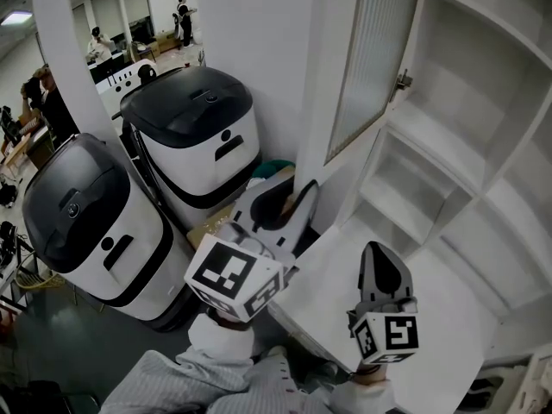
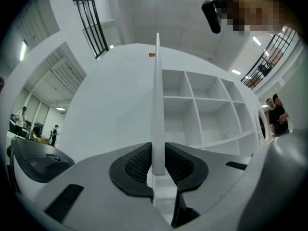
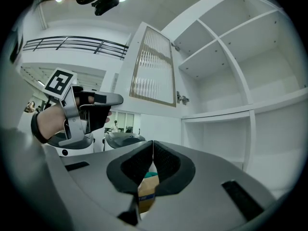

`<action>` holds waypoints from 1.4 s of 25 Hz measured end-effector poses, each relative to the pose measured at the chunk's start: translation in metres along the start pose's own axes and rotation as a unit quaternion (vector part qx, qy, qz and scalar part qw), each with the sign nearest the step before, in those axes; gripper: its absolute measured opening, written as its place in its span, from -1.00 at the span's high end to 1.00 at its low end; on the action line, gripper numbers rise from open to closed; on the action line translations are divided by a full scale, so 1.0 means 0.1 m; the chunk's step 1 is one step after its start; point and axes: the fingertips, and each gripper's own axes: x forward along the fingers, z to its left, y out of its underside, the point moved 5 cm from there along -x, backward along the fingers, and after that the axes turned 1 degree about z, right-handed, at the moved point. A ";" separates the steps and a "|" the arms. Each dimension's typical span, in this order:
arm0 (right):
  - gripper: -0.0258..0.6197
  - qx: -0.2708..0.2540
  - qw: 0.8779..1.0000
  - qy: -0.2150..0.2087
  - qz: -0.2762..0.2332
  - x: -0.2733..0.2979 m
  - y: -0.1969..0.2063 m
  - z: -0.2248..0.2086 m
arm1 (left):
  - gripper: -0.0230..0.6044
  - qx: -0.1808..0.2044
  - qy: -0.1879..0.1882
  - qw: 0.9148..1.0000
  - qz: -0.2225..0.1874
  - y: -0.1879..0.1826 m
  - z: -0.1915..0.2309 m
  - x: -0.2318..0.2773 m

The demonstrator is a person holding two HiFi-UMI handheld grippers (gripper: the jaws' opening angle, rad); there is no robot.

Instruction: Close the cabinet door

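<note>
The white cabinet door (image 1: 373, 63) with a ribbed glass panel stands swung open from the shelf unit (image 1: 483, 119). My left gripper (image 1: 299, 198) is shut on the door's lower free edge. In the left gripper view the door (image 2: 157, 100) shows edge-on, and both pads press on it where my left gripper (image 2: 157, 163) grips. My right gripper (image 1: 380, 255) hovers over the white lower shelf surface (image 1: 332, 270), to the right of the left one. It is shut with nothing in it, pads together (image 3: 152, 154). The right gripper view shows the door (image 3: 153, 66), its hinge (image 3: 182, 98) and the left gripper (image 3: 97, 100).
Two black-topped white machines (image 1: 197, 128) (image 1: 86, 222) stand on the floor left of the cabinet. A cardboard box (image 3: 147, 192) lies low between them and the cabinet. People (image 1: 183, 14) stand far back in the room. The open shelves (image 2: 208, 110) hold nothing.
</note>
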 end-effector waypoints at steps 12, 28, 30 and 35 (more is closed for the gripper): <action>0.88 0.009 0.999 -0.031 -0.011 -0.18 -0.01 -0.33 | 0.67 0.016 -0.024 1.000 0.009 0.01 -0.44 0.05; 0.88 0.005 0.999 -0.052 -0.013 -0.59 0.04 -1.06 | 0.49 0.026 -0.028 0.999 0.013 0.09 -1.35 0.43; 0.88 0.008 0.999 -0.048 -0.013 -0.65 0.08 -1.18 | 0.47 0.028 -0.029 0.999 0.012 0.12 -1.45 0.50; 0.88 0.005 0.999 -0.039 -0.016 -0.77 0.08 -1.47 | 0.39 0.039 -0.024 0.999 0.012 0.16 -1.73 0.72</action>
